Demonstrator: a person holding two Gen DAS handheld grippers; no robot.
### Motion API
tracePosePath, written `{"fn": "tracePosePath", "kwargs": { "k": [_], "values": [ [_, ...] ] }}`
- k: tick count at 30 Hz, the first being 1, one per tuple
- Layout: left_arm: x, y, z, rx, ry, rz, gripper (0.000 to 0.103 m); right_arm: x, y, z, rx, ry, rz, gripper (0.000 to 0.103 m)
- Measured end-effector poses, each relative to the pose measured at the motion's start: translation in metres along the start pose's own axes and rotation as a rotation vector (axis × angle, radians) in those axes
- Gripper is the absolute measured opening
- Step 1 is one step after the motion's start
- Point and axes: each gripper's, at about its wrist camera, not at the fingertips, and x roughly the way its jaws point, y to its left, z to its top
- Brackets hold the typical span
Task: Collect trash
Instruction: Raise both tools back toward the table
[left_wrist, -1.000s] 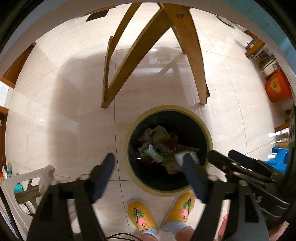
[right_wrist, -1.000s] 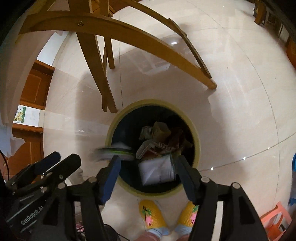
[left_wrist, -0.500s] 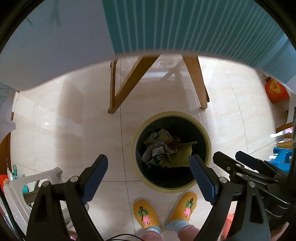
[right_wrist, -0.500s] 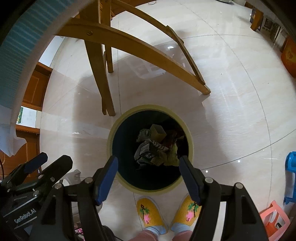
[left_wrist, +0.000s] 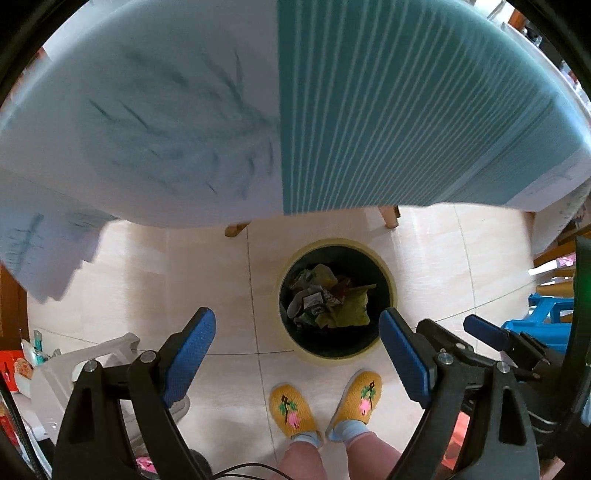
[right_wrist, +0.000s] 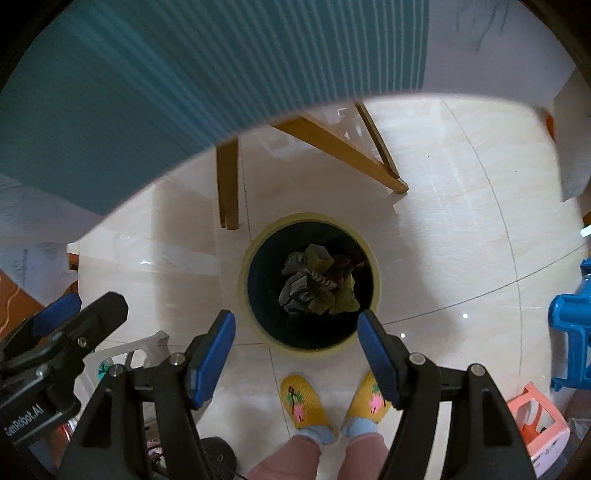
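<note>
Tablecloth (left_wrist: 295, 110) now hides wooden table legs (right_wrist: 227, 181)

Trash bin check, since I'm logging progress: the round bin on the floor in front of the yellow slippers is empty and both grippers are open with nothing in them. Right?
Not quite. The trash bin is not empty: the right wrist view shows crumpled wrappers and paper piled inside. The rest holds: it stands in front of the yellow slippers, and the left gripper and right gripper are open with nothing in them.
</note>
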Motion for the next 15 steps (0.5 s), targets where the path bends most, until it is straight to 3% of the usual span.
{"fn": "tracePosePath", "kwargs": {
  "k": [8, 15],
  "values": [
    [-0.092, 0.009, 0.016, 0.036, -0.036, 0.022, 0.089, -0.079, 0.025, -0.008, -0.008, -0.005, -0.017, 0.069],
    [-0.173, 0.016, 0.024, 0.067, -0.089, 0.023, 0.089, -0.161, 0.051, -0.009, -0.044, -0.06, -0.008, 0.069]
  ]
}}
